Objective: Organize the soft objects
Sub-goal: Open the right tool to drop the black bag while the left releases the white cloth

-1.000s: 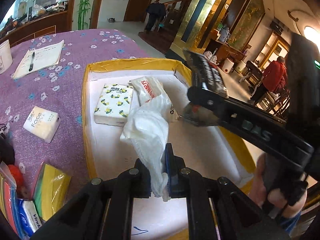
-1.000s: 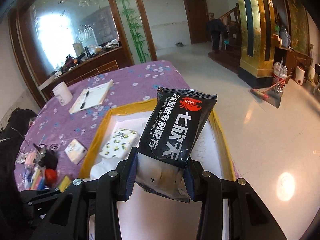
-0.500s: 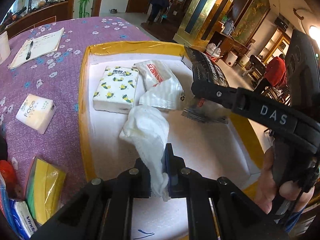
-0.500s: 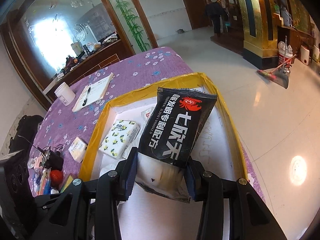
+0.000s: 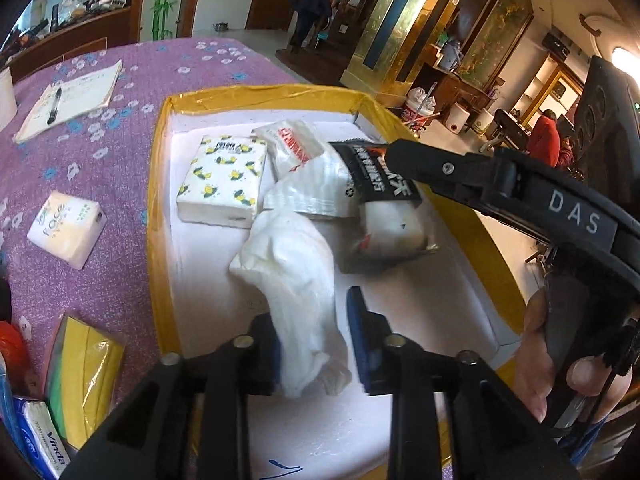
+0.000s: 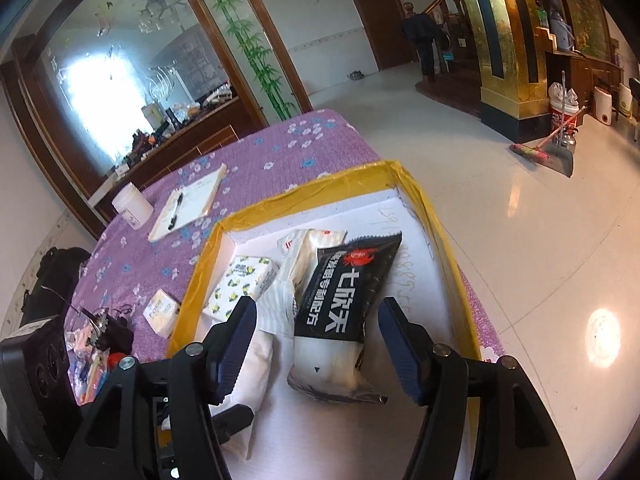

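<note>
Opening together, both sets of jaws let go of what they clamped a second ago: the left gripper (image 5: 316,340) frees the white cloth (image 5: 296,276), the right gripper (image 6: 316,344) the black packet (image 6: 344,296), and both now lie in the yellow-rimmed tray (image 5: 160,208). That likely makes two more soft items sorted. Beside them sit a lemon-print tissue pack (image 5: 222,180) and a white pouch (image 5: 304,168); more packs wait on the purple surface (image 5: 100,160).

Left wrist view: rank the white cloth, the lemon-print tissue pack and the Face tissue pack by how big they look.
1. white cloth, though nearness inflates it
2. lemon-print tissue pack
3. Face tissue pack
</note>
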`<state>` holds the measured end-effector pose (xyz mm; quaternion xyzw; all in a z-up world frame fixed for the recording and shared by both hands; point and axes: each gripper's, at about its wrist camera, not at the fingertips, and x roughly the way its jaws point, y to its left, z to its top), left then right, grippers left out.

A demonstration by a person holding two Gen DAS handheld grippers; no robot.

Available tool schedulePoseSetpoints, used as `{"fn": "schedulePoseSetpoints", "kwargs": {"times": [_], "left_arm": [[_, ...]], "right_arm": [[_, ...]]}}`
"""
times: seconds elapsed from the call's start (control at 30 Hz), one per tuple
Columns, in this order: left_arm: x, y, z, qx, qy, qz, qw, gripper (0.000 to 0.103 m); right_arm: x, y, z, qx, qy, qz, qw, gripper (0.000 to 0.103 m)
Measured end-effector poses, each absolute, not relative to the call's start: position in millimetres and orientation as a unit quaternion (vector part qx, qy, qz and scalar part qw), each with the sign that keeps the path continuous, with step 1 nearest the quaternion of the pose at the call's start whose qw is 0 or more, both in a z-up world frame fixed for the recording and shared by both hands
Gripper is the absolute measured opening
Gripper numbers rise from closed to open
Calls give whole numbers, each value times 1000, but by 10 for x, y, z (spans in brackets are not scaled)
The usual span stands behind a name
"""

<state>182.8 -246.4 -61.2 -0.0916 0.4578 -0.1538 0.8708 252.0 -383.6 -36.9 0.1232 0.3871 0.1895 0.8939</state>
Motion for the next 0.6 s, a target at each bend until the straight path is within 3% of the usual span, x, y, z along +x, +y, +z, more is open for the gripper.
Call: {"fn": "schedulePoseSetpoints", "kwargs": {"times": [0.1, 0.4, 0.6], "left_arm": [[1796, -2466, -568, -84, 445, -146, 880, 41], [1733, -2400, -458, -81, 413, -126, 898, 42], [1536, -2423, -249, -32, 332, -80, 939, 45]], "right_arm": [[2484, -3891, -333, 138, 377, 189, 896, 68], [2114, -4111, -225, 190, 335, 174, 906, 68], [1619, -4179, -43, 158, 269, 142, 939, 70]]}}
